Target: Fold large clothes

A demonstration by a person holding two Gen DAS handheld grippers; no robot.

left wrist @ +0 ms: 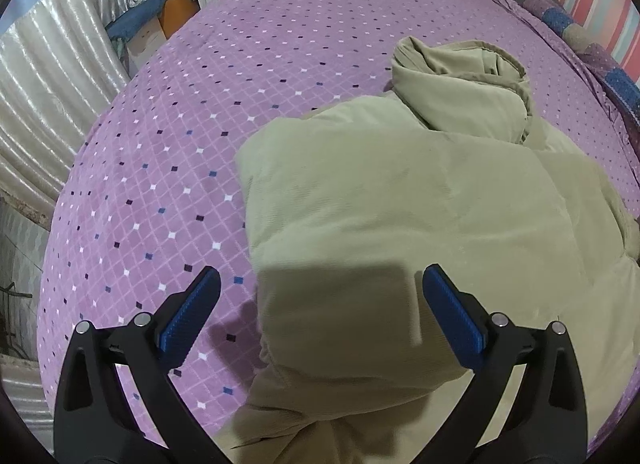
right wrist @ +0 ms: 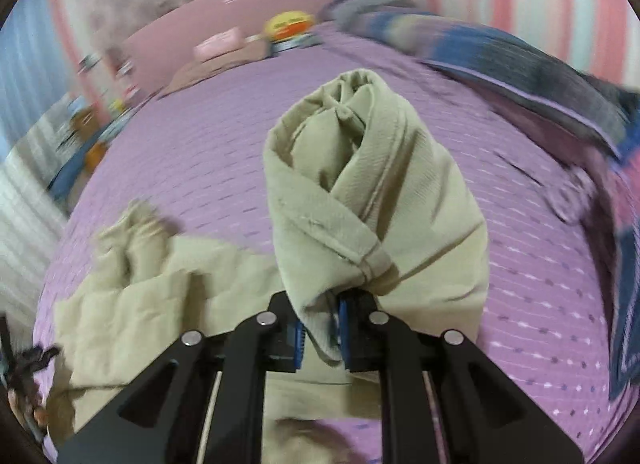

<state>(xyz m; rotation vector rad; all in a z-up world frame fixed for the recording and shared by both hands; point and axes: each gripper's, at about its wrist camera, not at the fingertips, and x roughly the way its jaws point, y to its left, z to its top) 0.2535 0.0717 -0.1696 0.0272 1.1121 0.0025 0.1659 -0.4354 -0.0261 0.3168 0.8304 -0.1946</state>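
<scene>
My right gripper (right wrist: 320, 338) clamped on sleeve (right wrist: 372, 184) of jacket (left wrist: 400, 224) lying on bed (left wrist: 180, 124). Left gripper (left wrist: 320, 316) wide open, empty, over jacket. Lay sleeve flat across body, avoid bunching.

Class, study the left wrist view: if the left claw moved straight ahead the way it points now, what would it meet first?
Most likely the beige garment. The open left claw hovers at its near edge, with folded cloth filling the path ahead, though exact depth is unclear.
</scene>
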